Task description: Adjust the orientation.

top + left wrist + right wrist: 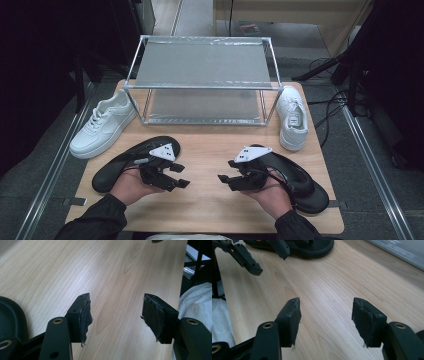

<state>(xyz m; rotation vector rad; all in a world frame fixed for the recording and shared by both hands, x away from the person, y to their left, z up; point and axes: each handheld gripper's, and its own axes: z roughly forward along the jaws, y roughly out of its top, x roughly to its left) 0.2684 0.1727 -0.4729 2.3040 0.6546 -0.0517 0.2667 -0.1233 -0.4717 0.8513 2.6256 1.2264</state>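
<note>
The left tongs (181, 176) and the right tongs (223, 181) are held low over the bare middle of the surface (205, 142), tips turned toward each other and well apart. Both are spread wide and released; nothing is gripped or touched, and only pale wood grain is seen between the jaws in both gripper views. The pads (84, 316) of the left tongs are faced with frayed dark cloth; those of the right tongs (365, 320) are worn and ragged at the edges.

A black slipper (120, 165), smooth, matte and rounded, is laid just behind the left hand (131, 186). Its twin (302, 182) is laid under and beside the right hand (270, 192). A white lace-up sneaker (102, 125) is set at the left edge, another (292, 117) at the right. Between them a two-tier rack (202, 80) of thin metal bars and grey shelves is placed.
</note>
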